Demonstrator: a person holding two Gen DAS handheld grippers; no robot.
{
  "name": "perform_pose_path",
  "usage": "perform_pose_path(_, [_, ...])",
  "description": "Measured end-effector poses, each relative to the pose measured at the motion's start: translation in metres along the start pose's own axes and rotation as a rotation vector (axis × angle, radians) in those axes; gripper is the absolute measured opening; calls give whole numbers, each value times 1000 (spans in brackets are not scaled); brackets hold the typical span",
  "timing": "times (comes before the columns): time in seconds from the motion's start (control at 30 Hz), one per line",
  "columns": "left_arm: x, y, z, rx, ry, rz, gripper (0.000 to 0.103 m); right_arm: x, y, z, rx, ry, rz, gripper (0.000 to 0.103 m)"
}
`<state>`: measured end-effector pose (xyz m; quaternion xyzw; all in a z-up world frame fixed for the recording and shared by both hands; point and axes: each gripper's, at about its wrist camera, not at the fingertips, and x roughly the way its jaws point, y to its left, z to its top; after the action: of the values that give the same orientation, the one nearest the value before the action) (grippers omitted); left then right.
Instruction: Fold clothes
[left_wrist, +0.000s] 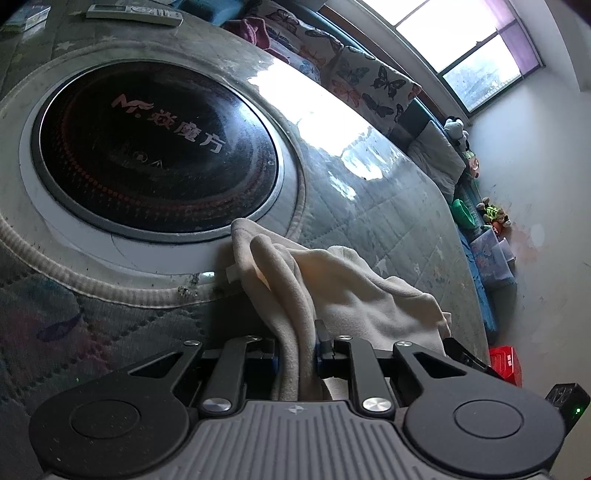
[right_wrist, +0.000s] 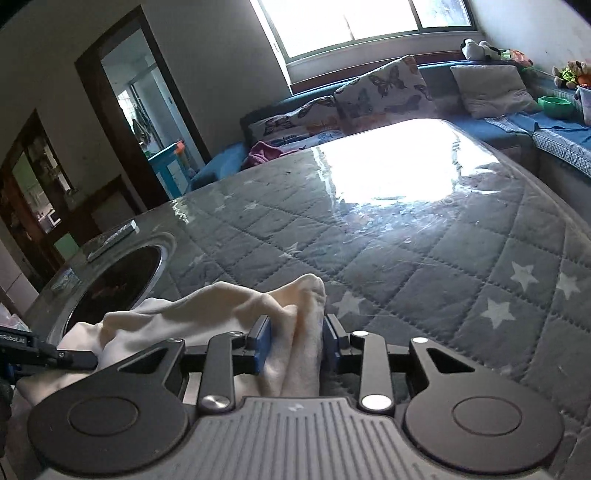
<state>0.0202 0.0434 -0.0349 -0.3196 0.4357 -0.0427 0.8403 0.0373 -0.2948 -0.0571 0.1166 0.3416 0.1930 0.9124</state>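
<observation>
The left gripper (left_wrist: 298, 349) pinches the cream garment (left_wrist: 332, 280), bunched near the round black cooktop (left_wrist: 155, 147). The right gripper (right_wrist: 295, 345) has its jaws slightly parted around another fold. Only the right wrist view shows the doorway (right_wrist: 147, 110).

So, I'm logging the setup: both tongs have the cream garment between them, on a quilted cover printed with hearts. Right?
Not hearts: the quilted cover is printed with white stars, as the right wrist view shows. The cream garment does sit between both tongs.
</observation>
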Motion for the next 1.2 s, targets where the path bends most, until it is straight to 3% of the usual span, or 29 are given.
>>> perform_pose_path(0.07, [1, -1, 0, 9, -5, 4, 19, 3, 7, 0, -30, 6, 3, 28])
perform_pose_path(0.1, [1, -2, 0, 15, -8, 6, 19, 4, 10, 0, -44, 7, 2, 17])
perform_pose_path(0.17, [1, -4, -1, 32, -14, 12, 18, 7, 16, 0, -72, 1, -5, 12])
perform_pose_path(0.3, [-1, -11, -1, 90, -31, 21, 16, -5, 25, 0, -114, -41, -33, 10])
perform_pose_path(0.47, [-1, -37, 2, 186, -48, -37, 16, -38, 27, 3, -155, -134, -90, 10])
perform_pose_path(0.77, [40, -112, -7, 351, 4, -159, 16, -87, -16, 12, -138, -195, -305, 9])
perform_pose_path(0.93, [67, -153, -17, 441, 28, -214, 16, -104, -48, 19, -134, -202, -437, 1])
perform_pose_path(1.07, [87, -165, -24, 487, 28, -157, 17, -105, -75, 21, -79, -169, -483, 1])
perform_pose_path(1.2, [89, -154, -22, 468, 39, -119, 20, -105, -88, 13, -22, -147, -433, 6])
